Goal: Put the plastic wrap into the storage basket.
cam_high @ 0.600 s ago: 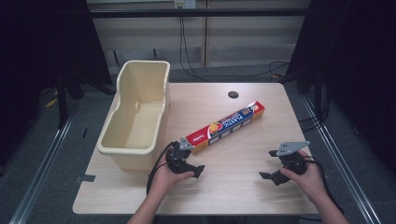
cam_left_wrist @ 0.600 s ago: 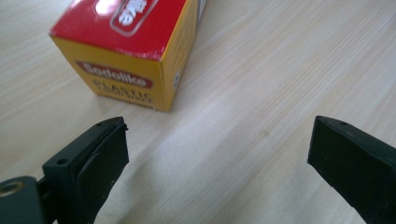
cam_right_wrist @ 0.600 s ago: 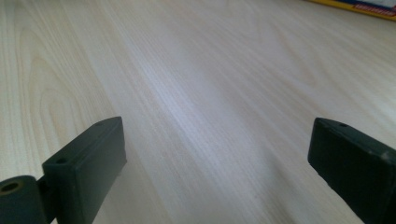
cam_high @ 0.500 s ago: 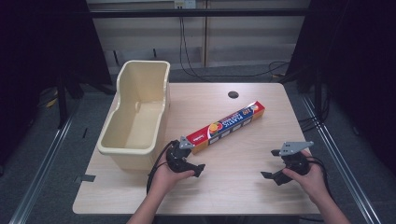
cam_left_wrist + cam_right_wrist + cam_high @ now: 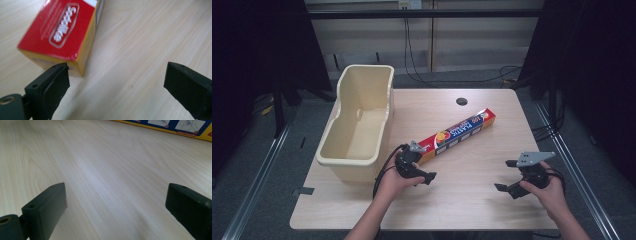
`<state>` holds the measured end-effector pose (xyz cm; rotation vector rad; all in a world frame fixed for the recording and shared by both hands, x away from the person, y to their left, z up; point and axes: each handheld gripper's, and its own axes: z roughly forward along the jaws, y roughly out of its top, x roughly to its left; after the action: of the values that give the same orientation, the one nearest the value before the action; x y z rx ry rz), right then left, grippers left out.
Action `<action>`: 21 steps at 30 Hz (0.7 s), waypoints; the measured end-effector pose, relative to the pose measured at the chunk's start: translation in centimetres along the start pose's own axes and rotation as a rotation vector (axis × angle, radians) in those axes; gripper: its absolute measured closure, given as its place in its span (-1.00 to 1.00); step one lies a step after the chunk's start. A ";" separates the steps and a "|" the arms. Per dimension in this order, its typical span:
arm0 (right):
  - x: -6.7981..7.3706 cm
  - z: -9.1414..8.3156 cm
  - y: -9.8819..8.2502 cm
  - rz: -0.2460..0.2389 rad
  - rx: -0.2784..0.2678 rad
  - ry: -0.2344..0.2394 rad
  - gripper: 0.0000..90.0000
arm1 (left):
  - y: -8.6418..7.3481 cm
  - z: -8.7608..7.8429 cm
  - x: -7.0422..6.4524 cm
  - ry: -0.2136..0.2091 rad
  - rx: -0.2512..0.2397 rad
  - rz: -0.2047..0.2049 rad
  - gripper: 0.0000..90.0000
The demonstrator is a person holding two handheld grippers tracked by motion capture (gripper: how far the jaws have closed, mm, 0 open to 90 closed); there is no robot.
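A long red, yellow and blue box of plastic wrap [image 5: 458, 132] lies slantwise on the wooden table [image 5: 472, 200]. My left gripper [image 5: 424, 165] rests at the box's near end, open. In the left gripper view the box's red end [image 5: 62, 32] sits just beyond the left jaw, and bare wood lies in my left gripper's [image 5: 117, 75] gap. My right gripper [image 5: 505, 175] hovers low at the table's right front, open, well apart from the box. In the right gripper view bare wood lies between the jaws of my right gripper [image 5: 116, 195], and the box's blue side [image 5: 175, 126] runs along the top.
A deep cream plastic bin [image 5: 357, 122] stands along the table's left side, close to my left hand. A round cable hole [image 5: 461, 101] sits near the far edge. Cables hang behind the table.
My right gripper has drifted slightly to the right. My left gripper and the box have stayed put.
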<state>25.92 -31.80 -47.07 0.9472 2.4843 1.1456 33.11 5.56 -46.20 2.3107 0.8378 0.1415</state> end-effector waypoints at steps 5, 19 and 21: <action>0.1 -0.1 0.0 -0.006 -0.007 0.003 -0.93 | 1.6 -0.4 0.1 0.008 0.014 0.010 -0.87; 0.1 -0.4 0.0 0.003 -0.020 0.015 -0.93 | 6.2 0.0 0.7 -0.006 0.017 0.035 -0.87; 0.0 -0.4 0.1 0.002 -0.021 0.016 -0.93 | 6.7 0.2 0.8 -0.008 0.022 0.031 -0.87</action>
<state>25.73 -31.97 -46.77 0.9388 2.4796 1.1819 37.38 2.04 -42.25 2.3444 0.8038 0.1368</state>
